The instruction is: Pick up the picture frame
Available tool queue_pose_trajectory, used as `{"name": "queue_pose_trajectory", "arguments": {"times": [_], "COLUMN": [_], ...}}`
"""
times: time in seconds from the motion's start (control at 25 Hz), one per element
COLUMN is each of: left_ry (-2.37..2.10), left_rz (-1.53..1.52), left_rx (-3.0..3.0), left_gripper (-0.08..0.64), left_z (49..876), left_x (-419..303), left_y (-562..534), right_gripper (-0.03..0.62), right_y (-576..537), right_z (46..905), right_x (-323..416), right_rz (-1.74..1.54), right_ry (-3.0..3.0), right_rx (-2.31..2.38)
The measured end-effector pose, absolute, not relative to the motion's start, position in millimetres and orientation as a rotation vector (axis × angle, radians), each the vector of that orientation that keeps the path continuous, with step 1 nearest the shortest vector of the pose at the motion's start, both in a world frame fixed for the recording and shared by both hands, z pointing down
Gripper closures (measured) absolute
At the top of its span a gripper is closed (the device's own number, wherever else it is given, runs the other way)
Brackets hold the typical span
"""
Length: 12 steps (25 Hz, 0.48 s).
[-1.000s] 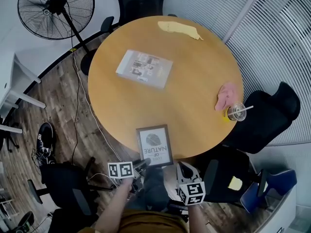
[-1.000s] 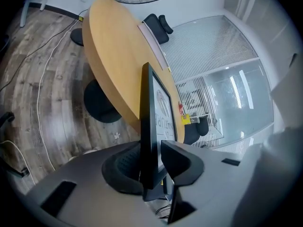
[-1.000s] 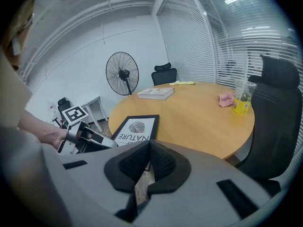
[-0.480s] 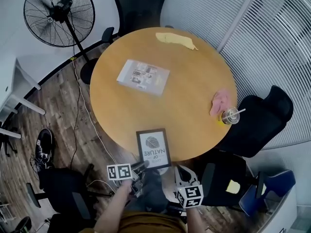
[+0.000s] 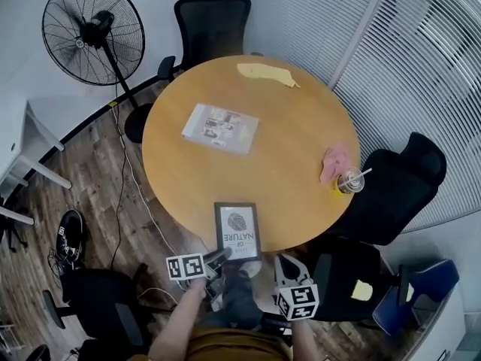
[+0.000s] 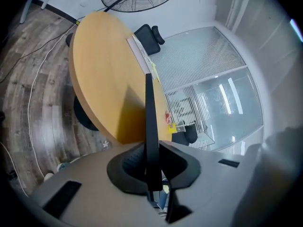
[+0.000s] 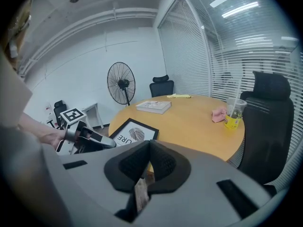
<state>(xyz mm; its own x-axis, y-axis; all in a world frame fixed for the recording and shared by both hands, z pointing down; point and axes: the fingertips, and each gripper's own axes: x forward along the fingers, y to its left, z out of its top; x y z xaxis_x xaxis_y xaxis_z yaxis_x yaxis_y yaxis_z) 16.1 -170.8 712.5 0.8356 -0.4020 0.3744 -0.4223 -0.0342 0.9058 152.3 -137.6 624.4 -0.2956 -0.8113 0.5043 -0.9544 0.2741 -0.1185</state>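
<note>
At the round wooden table [image 5: 301, 126] rim, left gripper [image 5: 224, 255] just clamped the thin black frame [image 5: 238, 230] (right gripper [image 7: 149, 146] shut).

Book [image 5: 220, 127] on round table [image 5: 285, 138]; pink cloth [image 5: 334, 161] beside cup [image 5: 349, 180].

Seen edge-on from the left gripper view, the picture frame [image 6: 149, 117] showed none of its face, and its lower end vanished between the pads of the left hand-held gripper [image 6: 150, 164], whose jaws had just been closing onto it. In the right gripper view, the body of the right hand-held gripper [image 7: 149, 148] cut off the frame's lettering. The book [image 5: 220, 128] carried cover print too small to read
</note>
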Motion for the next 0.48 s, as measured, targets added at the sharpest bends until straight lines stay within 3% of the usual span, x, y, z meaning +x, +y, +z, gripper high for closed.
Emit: {"name": "queue_pose_trajectory", "arguments": {"times": [0.48], "left_ry": [-0.609], "left_rz": [-0.029], "left_rx": [1.682], "left_gripper": [0.497], "left_z": [687], "left_x": [27], "left_y": [-169], "right_gripper": [0.58], "right_y": [-124], "right_z": [605], "right_x": [159], "right_rz": [0.537], "right_ry": [-2.206], "right_rx": [1.675]}}
